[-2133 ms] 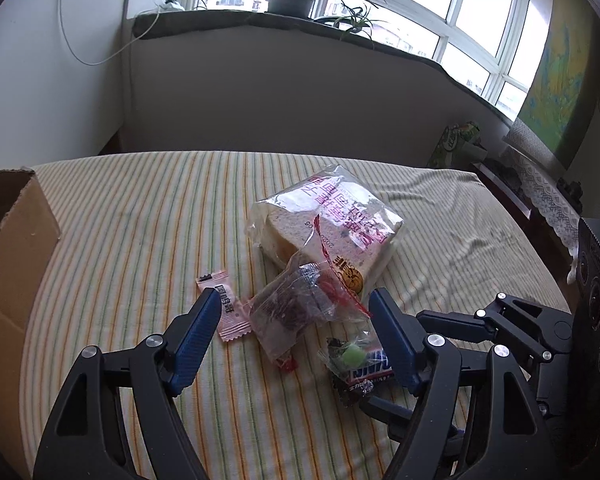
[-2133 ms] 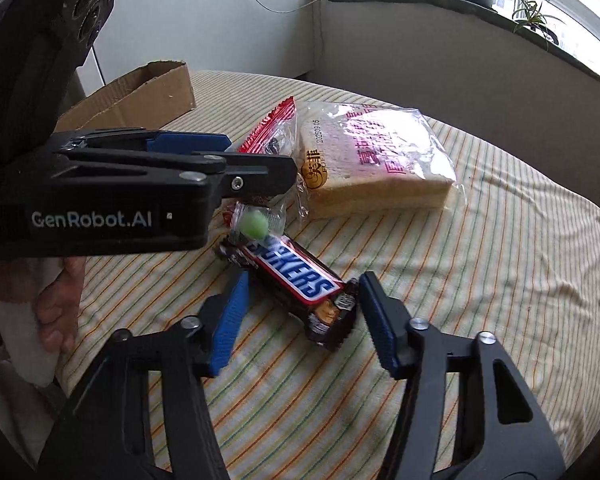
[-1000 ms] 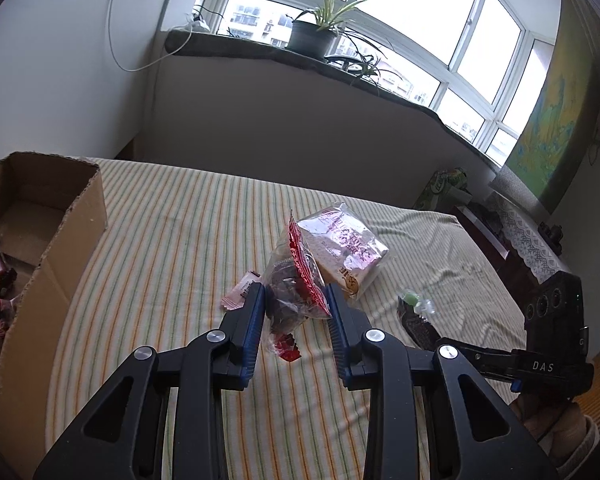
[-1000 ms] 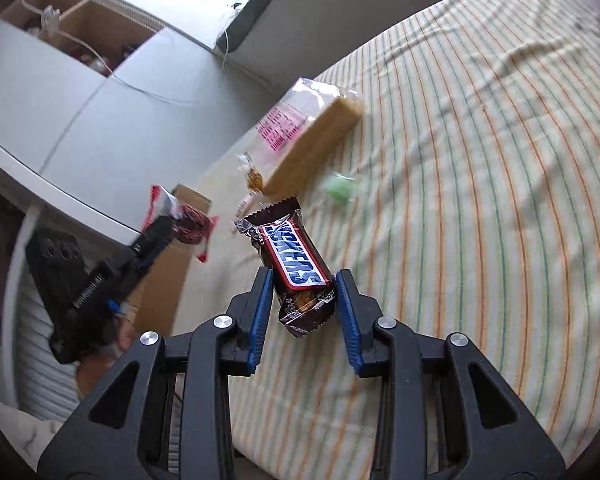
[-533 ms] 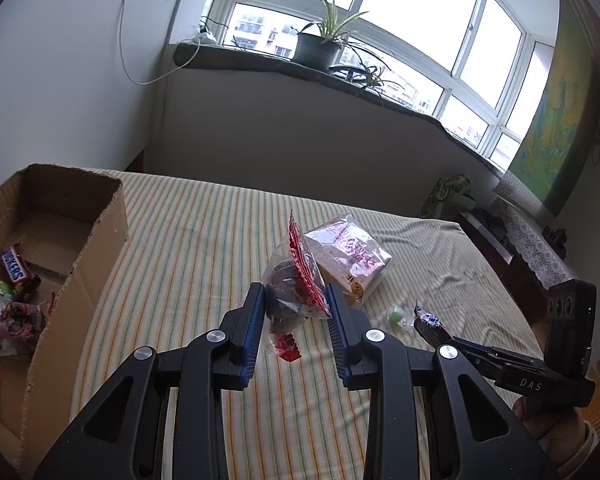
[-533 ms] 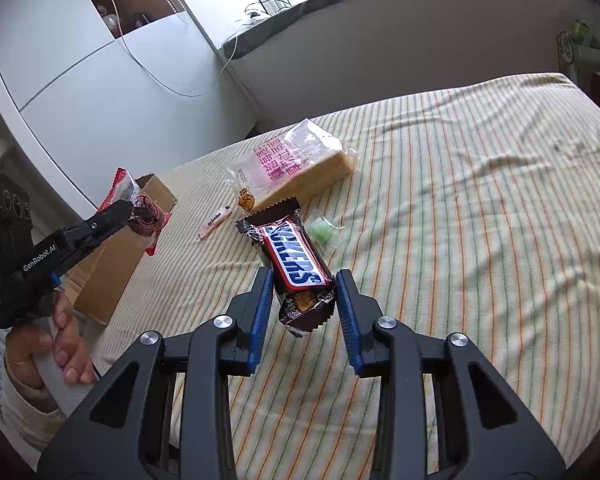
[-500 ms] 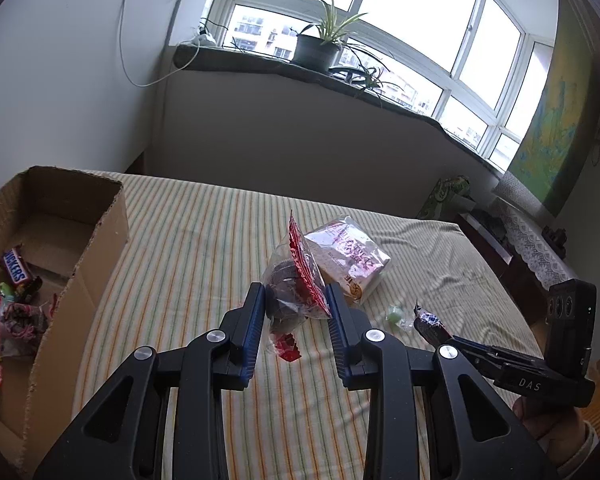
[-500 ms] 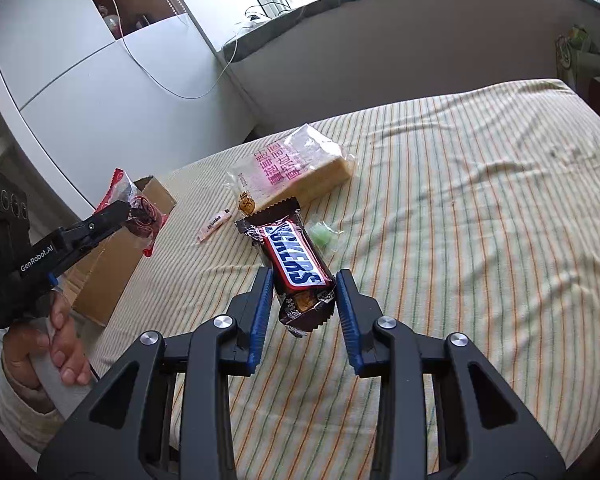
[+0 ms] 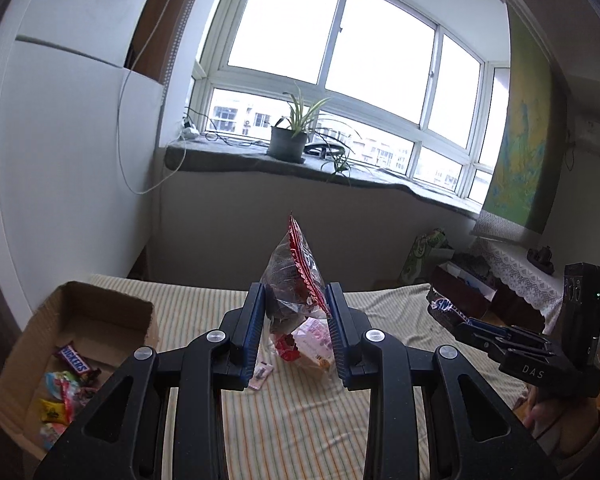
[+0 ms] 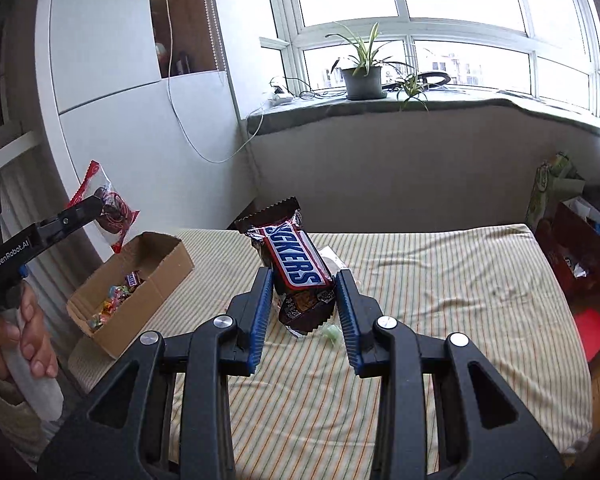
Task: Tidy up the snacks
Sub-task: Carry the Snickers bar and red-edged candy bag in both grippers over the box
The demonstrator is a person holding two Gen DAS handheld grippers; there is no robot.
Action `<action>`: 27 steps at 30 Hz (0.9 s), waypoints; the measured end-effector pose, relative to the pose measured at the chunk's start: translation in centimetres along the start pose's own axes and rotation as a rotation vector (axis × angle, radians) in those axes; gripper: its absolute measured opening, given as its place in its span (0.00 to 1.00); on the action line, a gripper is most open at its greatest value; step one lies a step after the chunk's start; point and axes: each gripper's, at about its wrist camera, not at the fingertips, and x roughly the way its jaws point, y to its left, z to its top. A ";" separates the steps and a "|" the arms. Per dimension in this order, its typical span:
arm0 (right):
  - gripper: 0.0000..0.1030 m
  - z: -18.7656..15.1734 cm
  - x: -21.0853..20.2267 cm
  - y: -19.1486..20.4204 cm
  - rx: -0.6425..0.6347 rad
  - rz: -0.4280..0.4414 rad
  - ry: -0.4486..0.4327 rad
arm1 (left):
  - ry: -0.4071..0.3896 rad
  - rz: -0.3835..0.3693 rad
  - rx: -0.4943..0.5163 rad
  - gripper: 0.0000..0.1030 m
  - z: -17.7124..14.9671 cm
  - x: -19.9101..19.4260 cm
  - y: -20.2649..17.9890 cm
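Two snacks gripped, both held above the striped bed beside the open brown cardboard box (image 10: 140, 280).

Left tool (image 9: 296, 332) pinches a clear red-edged plastic snack bag (image 9: 296, 276); right tool (image 10: 304, 304) pinches a brown Snickers bar (image 10: 296, 268). The box already holds assorted sweets. Judged remaining: these two, plus the wrapped bread slice (image 9: 314, 346), pink sachet (image 9: 262, 374) and green candy (image 10: 331, 333) on the bed beside the box.

Open-topped box (image 10: 132, 292) — unobstructed from above

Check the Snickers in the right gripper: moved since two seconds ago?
Yes. The Snickers bar lay on the striped cloth then; now the right gripper holds it lifted clear of the cloth, against the wall under the windowsill.
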 end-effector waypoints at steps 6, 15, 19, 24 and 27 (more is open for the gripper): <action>0.33 0.0 0.0 3.2 -0.041 0.006 0.021 | -0.030 0.007 -0.031 0.28 -0.7 -2.6 1.9; 0.33 -0.2 3.3 10.5 -0.135 0.065 0.074 | -0.065 0.055 -0.106 0.28 -1.7 -5.9 7.4; 0.33 -0.5 6.1 14.9 -0.186 0.118 0.115 | -0.074 0.110 -0.153 0.28 -2.5 -7.3 11.0; 0.33 -1.3 9.8 21.1 -0.260 0.201 0.167 | -0.069 0.194 -0.209 0.28 -4.1 -9.1 15.7; 0.33 -2.1 11.3 24.4 -0.306 0.240 0.188 | -0.056 0.223 -0.247 0.28 -5.1 -9.8 17.9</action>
